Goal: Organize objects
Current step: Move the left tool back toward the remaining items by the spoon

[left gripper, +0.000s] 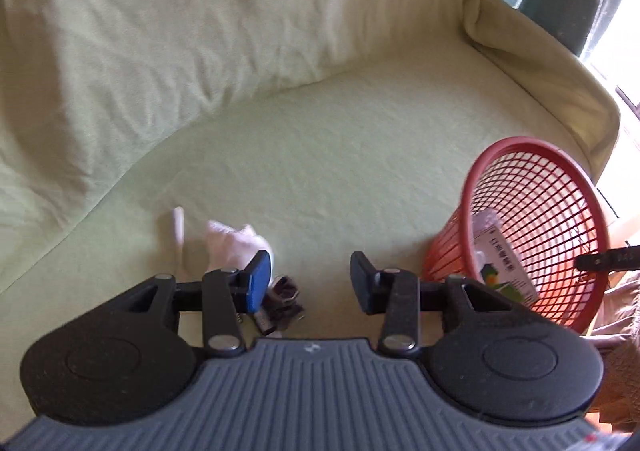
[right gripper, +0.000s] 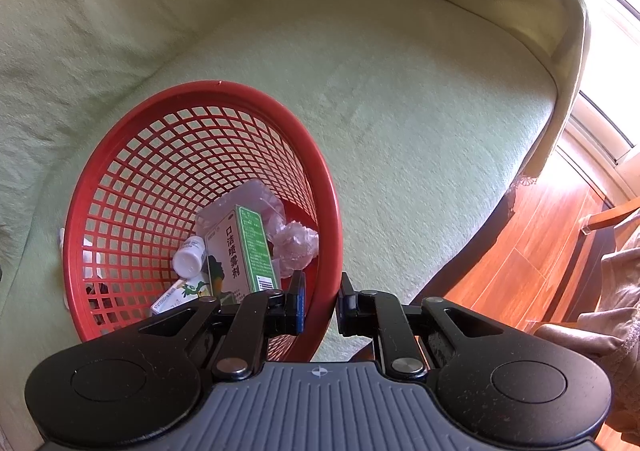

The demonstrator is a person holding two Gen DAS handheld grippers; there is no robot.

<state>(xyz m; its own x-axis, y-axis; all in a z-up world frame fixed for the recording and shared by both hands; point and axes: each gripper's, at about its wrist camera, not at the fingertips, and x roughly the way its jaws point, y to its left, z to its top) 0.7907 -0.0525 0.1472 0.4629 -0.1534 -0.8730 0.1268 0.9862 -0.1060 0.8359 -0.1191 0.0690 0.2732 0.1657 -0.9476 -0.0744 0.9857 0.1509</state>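
The loose white scrap (left gripper: 236,245) and the dark clutter (left gripper: 285,301) lie on the sofa (left gripper: 320,155) just past the left tool (left gripper: 310,279), toward its blue pad; its jaws stand partly open and empty. The right tool (right gripper: 322,301) clamps the red basket's (right gripper: 332,211) rim. Only the right view shows the box (right gripper: 240,251) and bottle (right gripper: 190,255) inside.

Left wrist view: the camera sits behind the left tongs (left gripper: 310,283), tilted steeply down at the sofa seat (left gripper: 320,155) from close range, with the red basket (left gripper: 532,227) at 3 o'clock. Right wrist view: the camera sits behind the right tongs (right gripper: 322,305), steeply down and closer, directly over the same basket's (right gripper: 192,155) rim. Both views share the basket and the seat.
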